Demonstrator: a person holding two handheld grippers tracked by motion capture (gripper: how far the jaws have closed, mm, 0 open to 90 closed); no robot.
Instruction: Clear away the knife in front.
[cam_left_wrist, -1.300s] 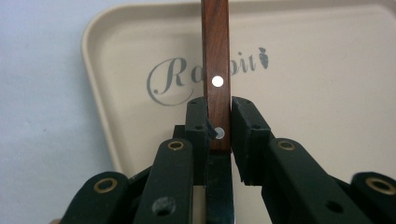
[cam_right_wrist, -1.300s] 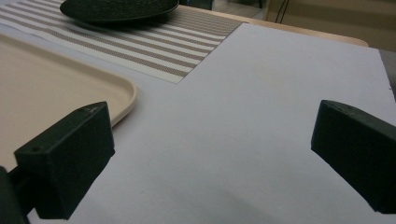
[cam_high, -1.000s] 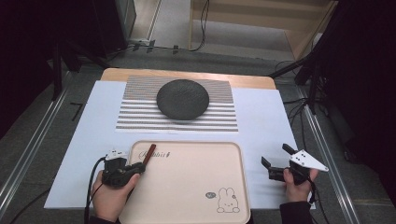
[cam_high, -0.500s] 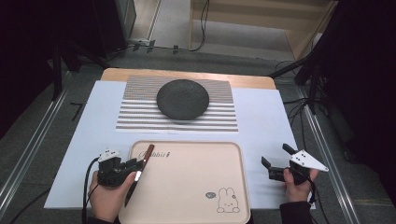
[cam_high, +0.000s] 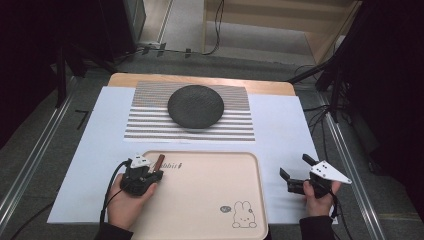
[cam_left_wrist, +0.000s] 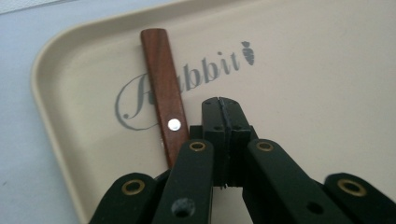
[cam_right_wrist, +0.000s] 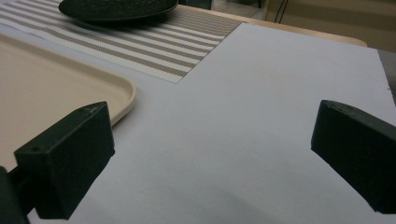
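A wooden utensil handle (cam_left_wrist: 161, 79) with a metal rivet lies on the beige tray (cam_left_wrist: 308, 102), across its "Rabbit" lettering. Its near end runs under my left gripper (cam_left_wrist: 219, 105), whose jaws are pressed together just right of the handle; whatever continues past the handle is hidden. In the high view the handle (cam_high: 159, 162) pokes out past the left gripper (cam_high: 156, 175) at the tray's (cam_high: 210, 200) far left corner. My right gripper (cam_high: 295, 167) hovers over the white sheet right of the tray, open and empty (cam_right_wrist: 210, 158).
A dark round plate (cam_high: 195, 105) sits on a striped placemat (cam_high: 235, 127) beyond the tray. A white sheet (cam_high: 285, 130) covers the tabletop. In the right gripper view the tray corner (cam_right_wrist: 122, 91), the placemat (cam_right_wrist: 163, 46) and the plate (cam_right_wrist: 116, 7) lie ahead to the left.
The left gripper moved forward and right onto the tray's corner, and the wooden handle swung from pointing toward the person to pointing away. The right gripper stayed still.
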